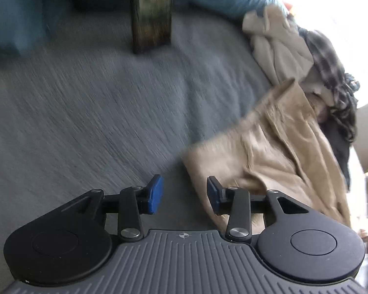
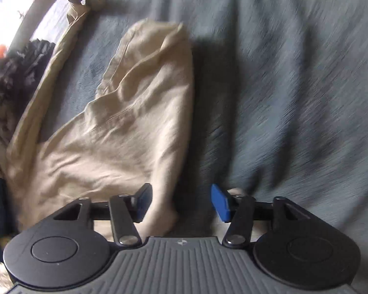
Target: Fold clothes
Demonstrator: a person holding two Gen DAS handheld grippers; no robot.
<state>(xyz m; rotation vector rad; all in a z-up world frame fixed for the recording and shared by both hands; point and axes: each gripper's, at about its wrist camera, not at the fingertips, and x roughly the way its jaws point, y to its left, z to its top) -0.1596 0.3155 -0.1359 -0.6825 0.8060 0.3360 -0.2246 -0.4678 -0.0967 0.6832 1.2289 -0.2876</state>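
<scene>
While beige trousers [image 2: 115, 112] lie on grey bedding [image 2: 282, 85] | left gripper [image 1: 185, 193] fingers apart, empty, beside trousers | right gripper [image 2: 181, 203] fingers apart, unclamped, over trouser edge

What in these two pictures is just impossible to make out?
- Left view: the heap of clothes at the right edge is smeared by motion blur, so single garments cannot be told apart.
- Left view: the dark upright post is cut off by the top edge.
- Right view: the right claw hides the near end of the beige garment.
- Right view: the dark bundle is cut by the left edge.
</scene>
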